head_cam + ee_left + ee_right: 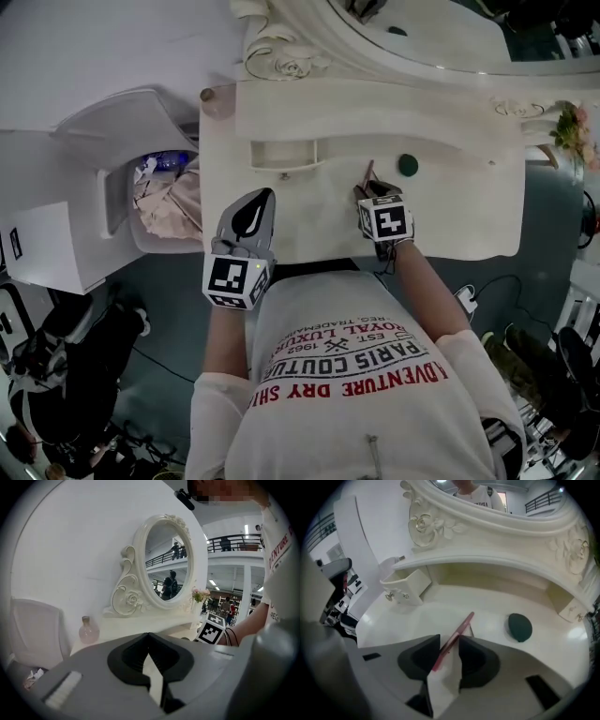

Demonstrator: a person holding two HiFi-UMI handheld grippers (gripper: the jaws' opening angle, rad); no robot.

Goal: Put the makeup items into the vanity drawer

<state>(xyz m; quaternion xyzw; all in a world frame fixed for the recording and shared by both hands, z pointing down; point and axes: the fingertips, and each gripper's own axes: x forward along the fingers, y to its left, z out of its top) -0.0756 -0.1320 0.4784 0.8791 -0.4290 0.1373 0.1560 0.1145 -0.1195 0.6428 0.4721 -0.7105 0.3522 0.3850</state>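
Right gripper view, nearest first: right tool (449,651) with jaws apart, slim pink makeup stick (454,639) loose between them, long axis slanting away and rightward, far tip toward the mirror (497,498). Beyond, on the white surface (417,620), dark green round item (520,626), right of the stick and apart from it. Farther left, small drawer (404,588) pulled out, contents not made out. Left tool (149,635) closed, tips together, empty.

I can't see the pink stick's (460,631) lower end behind the right gripper (449,641); head view crops the mirror (412,23).
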